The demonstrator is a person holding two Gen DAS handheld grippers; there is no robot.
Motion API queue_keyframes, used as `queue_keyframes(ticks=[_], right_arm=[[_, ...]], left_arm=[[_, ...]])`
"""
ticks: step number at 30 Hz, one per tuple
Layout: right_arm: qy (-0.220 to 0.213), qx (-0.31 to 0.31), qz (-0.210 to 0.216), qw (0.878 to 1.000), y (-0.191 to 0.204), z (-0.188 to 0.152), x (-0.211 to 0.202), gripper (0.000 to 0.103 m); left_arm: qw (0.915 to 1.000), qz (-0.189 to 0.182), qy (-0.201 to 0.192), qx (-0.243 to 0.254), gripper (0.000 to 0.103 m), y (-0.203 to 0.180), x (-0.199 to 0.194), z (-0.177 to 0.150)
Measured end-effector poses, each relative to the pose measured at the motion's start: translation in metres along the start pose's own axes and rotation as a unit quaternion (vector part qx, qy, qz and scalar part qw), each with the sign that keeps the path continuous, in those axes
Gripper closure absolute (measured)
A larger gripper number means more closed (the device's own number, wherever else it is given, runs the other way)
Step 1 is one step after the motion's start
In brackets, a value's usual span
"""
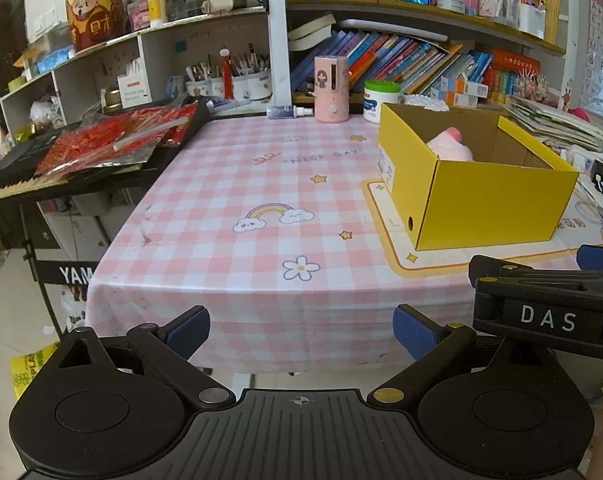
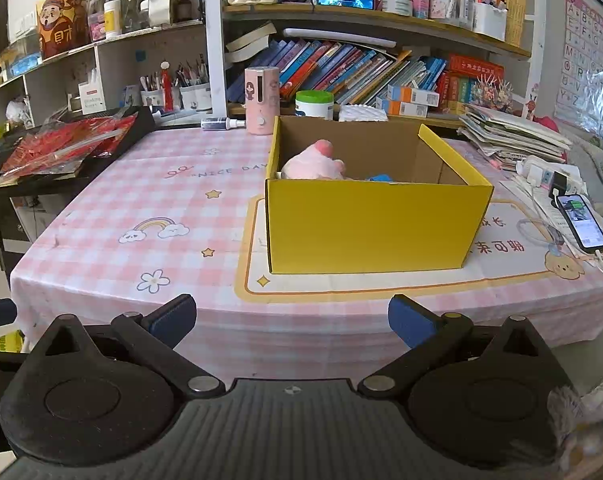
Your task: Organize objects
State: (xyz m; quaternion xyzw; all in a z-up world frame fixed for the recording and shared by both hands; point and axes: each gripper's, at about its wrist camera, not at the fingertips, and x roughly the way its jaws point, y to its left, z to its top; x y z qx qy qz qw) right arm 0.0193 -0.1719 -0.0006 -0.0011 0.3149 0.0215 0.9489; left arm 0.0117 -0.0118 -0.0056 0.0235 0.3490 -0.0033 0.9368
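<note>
Blue-padded fingers of the left gripper [image 1: 301,330] and the right gripper [image 2: 292,320] are spread wide and hold nothing, both hovering level at the near edge of the pink checked tablecloth [image 2: 113,208]. Yellow cardboard box [image 2: 365,228] stands on a cream mat [image 2: 381,284] ahead, holding a pink plush toy [image 2: 313,162] and a small blue object [image 2: 379,177] at its left side.

a child's home study corner — crammed bookshelves [image 2: 365,68], pink checked tablecloth [image 2: 141,184], alphabet poster [image 2: 585,56].
</note>
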Motion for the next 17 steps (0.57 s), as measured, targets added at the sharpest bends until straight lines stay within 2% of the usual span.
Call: queue_keyframes(ticks=[10,17], right_arm=[[0.001,-0.001,0.003,1.000,0.0014,0.0027,0.0004,0.000],[0.002,0.001,0.008,1.000,-0.0006,0.0059,0.0032,0.000]], left_arm=[[0.9999,0.002,-0.010,-0.008,0.004,0.0000,0.0009,0.0001],[0.9999,0.000,-0.003,-0.010,0.003,-0.0004,0.0033,0.0025]])
